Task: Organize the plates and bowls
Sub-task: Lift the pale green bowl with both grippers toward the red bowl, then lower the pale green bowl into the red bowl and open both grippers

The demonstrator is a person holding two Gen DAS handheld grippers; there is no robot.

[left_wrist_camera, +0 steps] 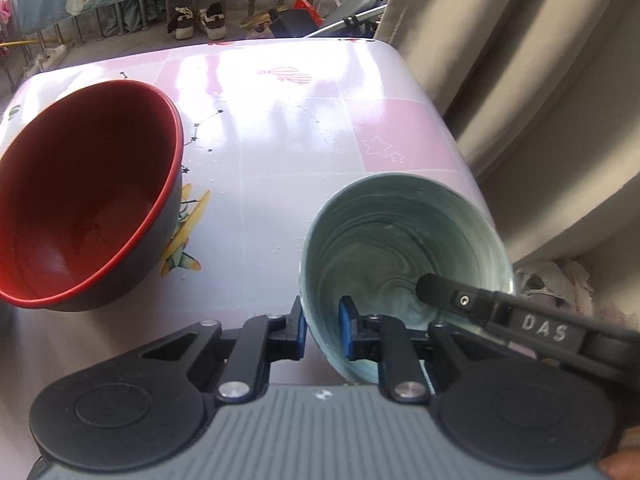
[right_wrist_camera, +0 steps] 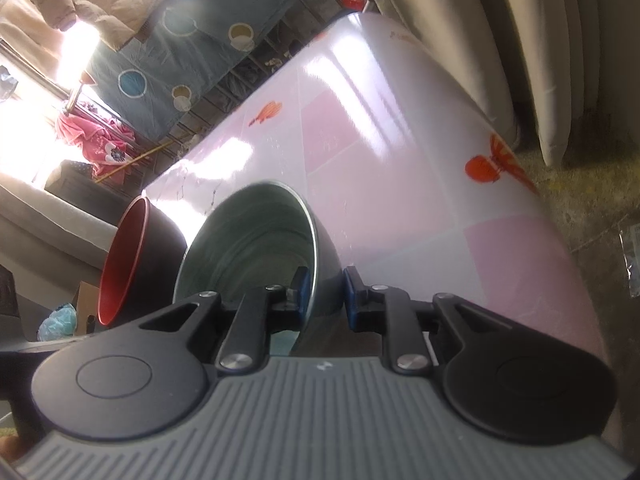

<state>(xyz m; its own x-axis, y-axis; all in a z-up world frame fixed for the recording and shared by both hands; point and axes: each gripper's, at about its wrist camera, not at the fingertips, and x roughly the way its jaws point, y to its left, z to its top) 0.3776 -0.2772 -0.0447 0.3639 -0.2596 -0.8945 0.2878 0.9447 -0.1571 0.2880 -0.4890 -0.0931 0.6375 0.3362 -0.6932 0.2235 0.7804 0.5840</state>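
While on glossy pink-lilac table [left_wrist_camera: 304,128] beside beige curtain [left_wrist_camera: 520,80], both left gripper [left_wrist_camera: 322,328] and right gripper [right_wrist_camera: 327,296] pinching teal bowl [left_wrist_camera: 400,240] rim; red bowl [left_wrist_camera: 88,200] adjacent.

Two bowls: one red bowl [left_wrist_camera: 86,196], one teal bowl [left_wrist_camera: 404,248]; one table [left_wrist_camera: 304,128].

Both grippers are pinching a rim, one finger inside and one outside. Left gripper [left_wrist_camera: 323,330] grips the near side. Right gripper [right_wrist_camera: 327,300] reaches in from the right.
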